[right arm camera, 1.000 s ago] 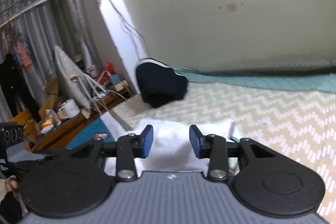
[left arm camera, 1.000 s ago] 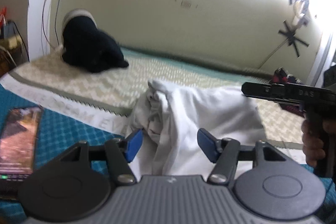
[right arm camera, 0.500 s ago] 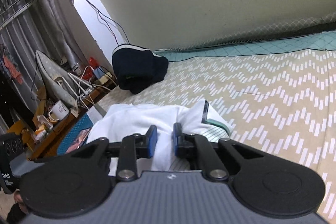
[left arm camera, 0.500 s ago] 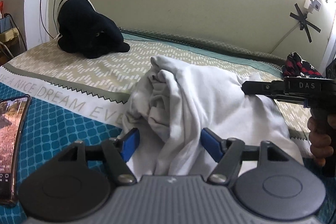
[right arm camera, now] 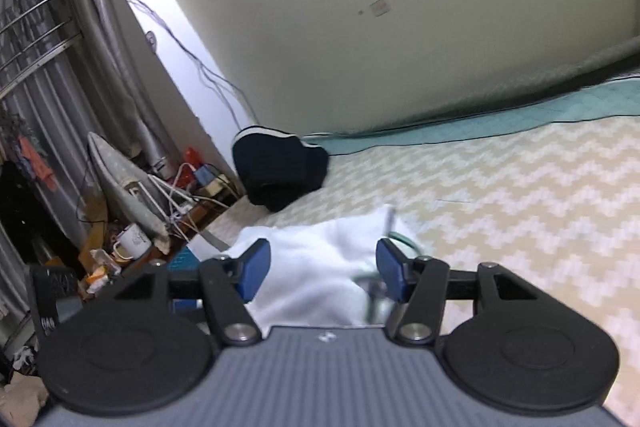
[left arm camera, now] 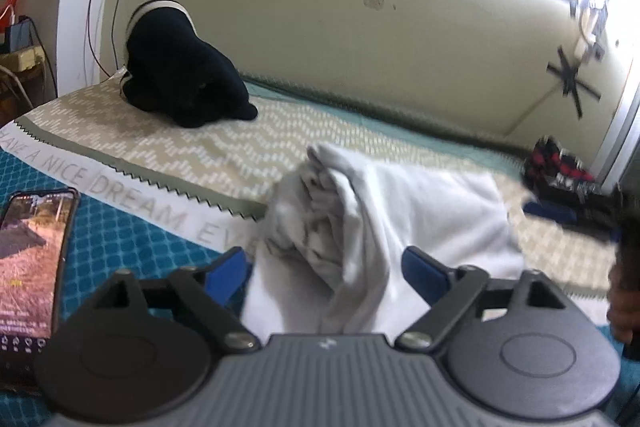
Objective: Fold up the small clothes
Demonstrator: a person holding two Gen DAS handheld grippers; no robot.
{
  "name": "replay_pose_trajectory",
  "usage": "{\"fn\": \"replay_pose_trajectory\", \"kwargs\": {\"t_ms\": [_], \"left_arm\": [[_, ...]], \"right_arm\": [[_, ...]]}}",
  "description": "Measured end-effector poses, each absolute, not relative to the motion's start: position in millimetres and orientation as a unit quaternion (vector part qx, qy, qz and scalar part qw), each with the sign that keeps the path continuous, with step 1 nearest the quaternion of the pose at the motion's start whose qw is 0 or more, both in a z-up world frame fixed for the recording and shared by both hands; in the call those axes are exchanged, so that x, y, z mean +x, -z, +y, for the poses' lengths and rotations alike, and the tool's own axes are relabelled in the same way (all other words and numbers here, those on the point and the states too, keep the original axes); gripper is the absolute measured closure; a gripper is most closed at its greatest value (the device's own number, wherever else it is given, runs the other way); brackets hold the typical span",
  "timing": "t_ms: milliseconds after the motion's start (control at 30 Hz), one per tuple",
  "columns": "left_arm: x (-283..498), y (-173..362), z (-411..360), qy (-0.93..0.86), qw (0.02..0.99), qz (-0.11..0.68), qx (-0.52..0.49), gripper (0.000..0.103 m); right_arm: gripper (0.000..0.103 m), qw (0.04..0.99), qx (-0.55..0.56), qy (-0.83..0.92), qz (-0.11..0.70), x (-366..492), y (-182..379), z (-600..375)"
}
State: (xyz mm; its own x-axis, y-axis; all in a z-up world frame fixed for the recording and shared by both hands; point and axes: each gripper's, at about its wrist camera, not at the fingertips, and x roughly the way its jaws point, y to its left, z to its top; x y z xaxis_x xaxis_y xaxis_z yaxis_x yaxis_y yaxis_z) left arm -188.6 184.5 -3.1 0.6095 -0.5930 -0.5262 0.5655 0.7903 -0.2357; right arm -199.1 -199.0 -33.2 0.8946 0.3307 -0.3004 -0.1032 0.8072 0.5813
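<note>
— Left wrist view first: how did the left claw stand?

— Its jaws were apart and opening. The white garment lay bunched on the bed, its near folds rising between the blue pads, but neither pad pressed on the cloth.

— And the right claw?

— Seen from its own wrist camera, its jaws were also apart and opening. The same white garment lay just ahead and partly between the pads, with a striped edge near the right pad; the blur hid whether that pad touched it.

— What lay farther out?

— A dark folded garment sat at the far corner of the bed by the wall. A phone lay on the blue cover to the left, and a red-and-black cloth lay at the far right.
</note>
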Motion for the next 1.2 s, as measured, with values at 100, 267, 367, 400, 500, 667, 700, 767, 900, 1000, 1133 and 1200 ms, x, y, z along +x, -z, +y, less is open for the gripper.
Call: {"fn": "replay_pose_trajectory", "kwargs": {"t_ms": [100,267,367,400,500,667,700,767,900,1000,1133,1200], "left_arm": [[-176.7,3.0,181.9,0.331,0.889,0.314,-0.027,0.013],[-158.9,6.8,166.3,0.358,0.870,0.339,-0.030,0.004],[-152.2,9.9,154.6,0.361,0.866,0.345,-0.017,0.001],[-150.8,10.8,152.0,0.357,0.867,0.347,-0.012,0.001],[-153.8,9.6,154.5,0.351,0.868,0.351,-0.010,0.001],[-182.5,-4.0,177.6,0.352,0.878,0.325,0.002,0.009],[-187.8,-5.6,180.3,0.355,0.877,0.325,0.007,0.021],[-198.3,-6.2,180.7,0.359,0.874,0.328,0.019,0.038],[-206.5,1.8,162.2,0.363,0.865,0.342,0.051,0.082],[-203.9,3.5,156.1,0.351,0.869,0.344,0.056,0.091],[-196.8,-25.1,175.7,0.352,0.885,0.303,0.033,0.092],[-187.2,-29.7,181.7,0.340,0.890,0.301,0.031,0.092]], "right_arm": [[0.052,0.919,0.315,-0.109,0.211,-215.3,41.1,-212.6],[0.051,0.910,0.325,-0.095,0.239,-222.5,56.7,-216.5],[0.051,0.903,0.336,-0.105,0.245,-215.5,61.2,-212.5],[0.051,0.902,0.335,-0.109,0.249,-211.2,61.9,-209.0],[0.051,0.905,0.313,-0.109,0.265,-199.5,62.5,-194.7],[0.051,0.921,0.274,-0.108,0.256,-199.6,53.9,-184.5],[0.051,0.922,0.272,-0.107,0.256,-198.4,53.0,-184.9],[0.051,0.921,0.276,-0.104,0.255,-198.8,53.9,-186.1],[0.053,0.918,0.284,-0.107,0.255,-196.9,57.6,-184.3],[0.048,0.917,0.284,-0.110,0.258,-194.4,57.2,-181.7],[0.051,0.919,0.282,-0.115,0.250,-194.9,45.9,-178.8],[0.051,0.919,0.286,-0.124,0.240,-194.7,42.2,-176.8]]}}
